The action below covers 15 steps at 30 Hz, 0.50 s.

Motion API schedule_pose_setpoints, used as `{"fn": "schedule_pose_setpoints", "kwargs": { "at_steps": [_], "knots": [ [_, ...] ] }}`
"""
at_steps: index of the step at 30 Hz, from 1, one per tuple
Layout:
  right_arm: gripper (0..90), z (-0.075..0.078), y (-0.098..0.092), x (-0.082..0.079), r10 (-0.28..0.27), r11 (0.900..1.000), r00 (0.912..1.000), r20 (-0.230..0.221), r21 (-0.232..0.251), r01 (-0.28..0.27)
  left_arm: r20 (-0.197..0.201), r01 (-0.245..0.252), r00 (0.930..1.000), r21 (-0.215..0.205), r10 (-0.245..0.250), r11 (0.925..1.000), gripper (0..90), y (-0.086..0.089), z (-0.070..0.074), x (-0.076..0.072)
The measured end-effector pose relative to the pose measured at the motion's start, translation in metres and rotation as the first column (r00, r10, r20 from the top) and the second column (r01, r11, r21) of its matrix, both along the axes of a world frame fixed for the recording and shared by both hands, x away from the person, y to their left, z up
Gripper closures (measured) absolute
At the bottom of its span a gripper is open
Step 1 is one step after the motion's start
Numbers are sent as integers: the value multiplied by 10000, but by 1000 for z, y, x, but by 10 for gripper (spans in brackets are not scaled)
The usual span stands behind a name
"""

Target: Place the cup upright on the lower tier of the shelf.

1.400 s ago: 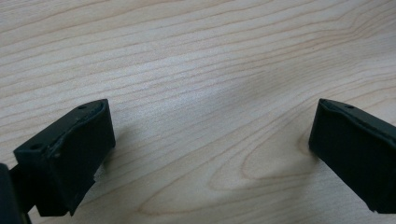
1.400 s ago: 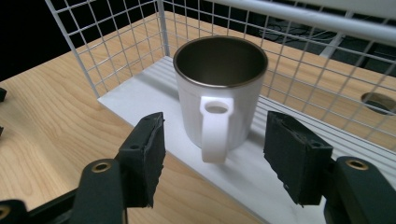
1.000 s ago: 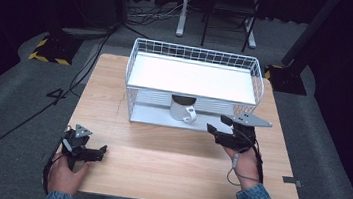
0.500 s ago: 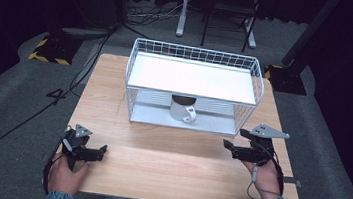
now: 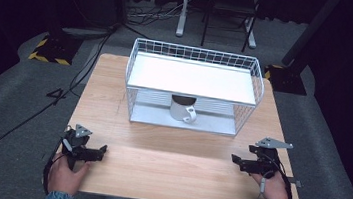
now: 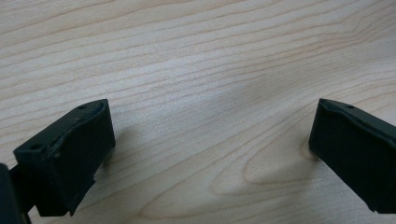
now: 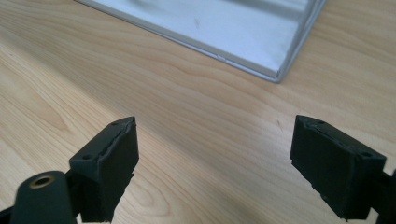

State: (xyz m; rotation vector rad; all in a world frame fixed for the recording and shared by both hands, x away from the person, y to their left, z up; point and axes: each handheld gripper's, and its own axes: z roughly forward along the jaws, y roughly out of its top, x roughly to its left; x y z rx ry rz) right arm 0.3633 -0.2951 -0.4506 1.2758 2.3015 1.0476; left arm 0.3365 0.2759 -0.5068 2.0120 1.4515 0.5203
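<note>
A white mug with its handle facing the front stands on the lower shelf of a white wire rack at the back middle of the wooden table. My left gripper rests low at the front left of the table, held by a hand; in the left gripper view its jaws stand wide apart over bare wood. My right gripper sits at the front right, open, with nothing between its jaws. The rack's metal base lies ahead of it.
The rack has a flat white top shelf with a wire rim. Cables run over the grey floor at the left. Chair and stand legs are behind the table.
My right gripper has drawn back from the rack front, toward the table's front right, and come down near the wood. The mug stays on the lower shelf. The left gripper has not moved.
</note>
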Motion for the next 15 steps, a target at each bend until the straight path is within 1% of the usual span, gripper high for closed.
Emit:
{"fn": "schedule_pose_setpoints", "kwargs": {
  "at_steps": [3, 6, 10, 14, 15],
  "knots": [
    [156, -8, -5, -1, -165, 9999, 9998, -61, -5, 165, 1, 1, 10000, 1, -1, 10000, 5, 0, 0, 0],
    [154, -19, -9, -1, -268, 9996, 9989, -388, 23, 269, -1, 1, 10000, -3, -1, 10000, 5, 0, 0, 0],
    [148, -30, -13, -1, -275, 9996, 9974, -668, -69, 271, 5, -1, 10000, -1, 1, 10000, 5, 0, 0, 0],
    [146, -37, -15, -2, -264, 9996, 9973, -679, -99, 258, 1, 0, 10000, 2, 0, 10000, 5, 0, 0, 0],
    [146, -38, -14, -3, -276, 9995, 9974, -666, -173, 265, 5, -1, 10000, -5, 1, 10000, 5, 0, 0, 0]
  ]
}}
